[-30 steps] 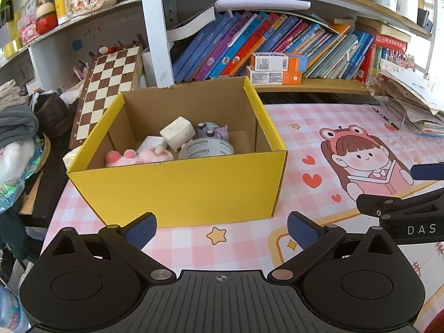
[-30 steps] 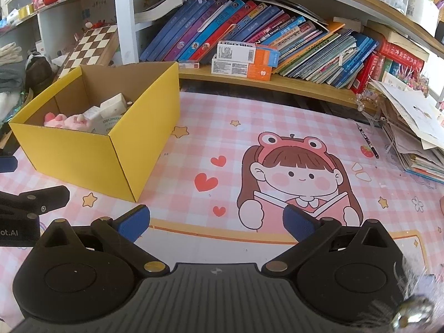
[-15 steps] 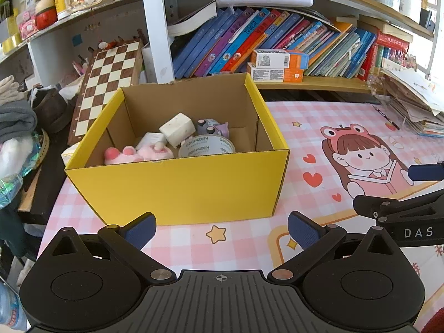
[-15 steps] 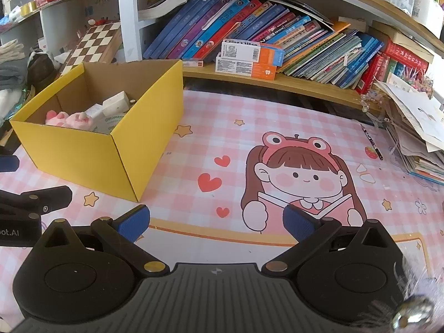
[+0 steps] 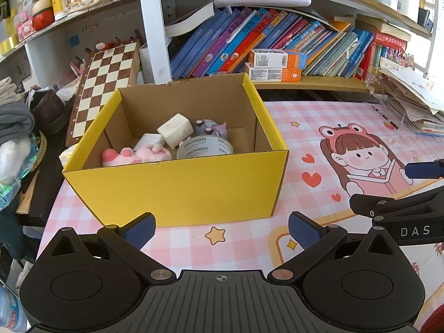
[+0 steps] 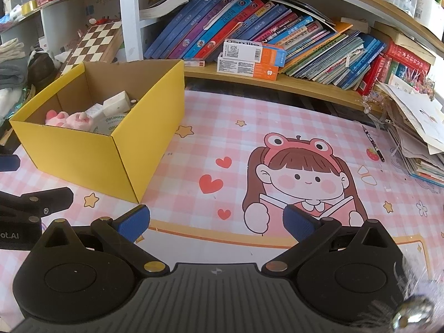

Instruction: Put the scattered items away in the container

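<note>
A yellow cardboard box (image 5: pixel 177 188) stands open on the pink checked mat; it also shows in the right wrist view (image 6: pixel 83 155). Inside lie a pink plush toy (image 5: pixel 130 155), a white cube (image 5: pixel 175 129), a roll of tape (image 5: pixel 205 147) and a purple figure (image 5: pixel 209 128). My left gripper (image 5: pixel 221 229) is open and empty, just in front of the box. My right gripper (image 6: pixel 216 222) is open and empty over the mat to the right of the box; it also shows at the right edge of the left wrist view (image 5: pixel 402 188).
A bookshelf with leaning books (image 6: pixel 249 27) and orange-and-white cartons (image 6: pixel 249 58) runs along the back. A chessboard (image 5: pixel 106 83) leans behind the box. A stack of papers (image 6: pixel 416 127) and a pen (image 6: pixel 373 144) lie at the right. Clothes (image 5: pixel 14 127) pile at the left.
Both grippers have drawn back slightly and lifted, so the box looks a little farther and more of its inside shows. Both stay open and empty.
</note>
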`<state>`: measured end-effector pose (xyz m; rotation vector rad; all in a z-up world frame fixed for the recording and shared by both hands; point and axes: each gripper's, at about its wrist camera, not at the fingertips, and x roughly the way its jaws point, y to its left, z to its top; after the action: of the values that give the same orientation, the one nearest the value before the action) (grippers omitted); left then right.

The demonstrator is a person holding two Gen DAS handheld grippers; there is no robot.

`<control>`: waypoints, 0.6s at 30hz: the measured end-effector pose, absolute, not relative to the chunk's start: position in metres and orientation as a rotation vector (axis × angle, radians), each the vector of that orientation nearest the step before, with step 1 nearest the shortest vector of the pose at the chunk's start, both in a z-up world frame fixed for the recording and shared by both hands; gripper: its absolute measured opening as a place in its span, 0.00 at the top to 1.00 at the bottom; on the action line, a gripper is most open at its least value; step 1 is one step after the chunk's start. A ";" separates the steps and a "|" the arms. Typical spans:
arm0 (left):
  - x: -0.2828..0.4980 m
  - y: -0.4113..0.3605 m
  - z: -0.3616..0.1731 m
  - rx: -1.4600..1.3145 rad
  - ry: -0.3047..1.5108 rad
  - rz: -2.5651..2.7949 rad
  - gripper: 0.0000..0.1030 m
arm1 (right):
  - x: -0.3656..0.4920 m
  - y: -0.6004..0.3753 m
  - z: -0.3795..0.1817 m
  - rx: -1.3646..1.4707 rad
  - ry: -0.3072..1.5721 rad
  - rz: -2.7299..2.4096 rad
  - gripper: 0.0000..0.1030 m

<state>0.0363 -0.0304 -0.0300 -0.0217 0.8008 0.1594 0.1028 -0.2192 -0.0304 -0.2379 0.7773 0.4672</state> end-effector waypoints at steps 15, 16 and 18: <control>0.032 -0.031 -0.027 -0.020 0.776 0.161 0.00 | 0.103 -0.221 -0.030 -0.238 0.781 0.468 0.00; 0.032 -0.031 -0.027 -0.019 0.774 0.161 0.00 | 0.103 -0.220 -0.030 -0.238 0.781 0.469 0.00; 0.032 -0.031 -0.027 -0.015 0.772 0.161 0.00 | 0.102 -0.221 -0.030 -0.239 0.781 0.470 0.00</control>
<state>0.0316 -0.0312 -0.0272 -0.0148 0.7724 0.1612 0.1024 -0.2207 -0.0303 -0.2386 0.7810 0.4700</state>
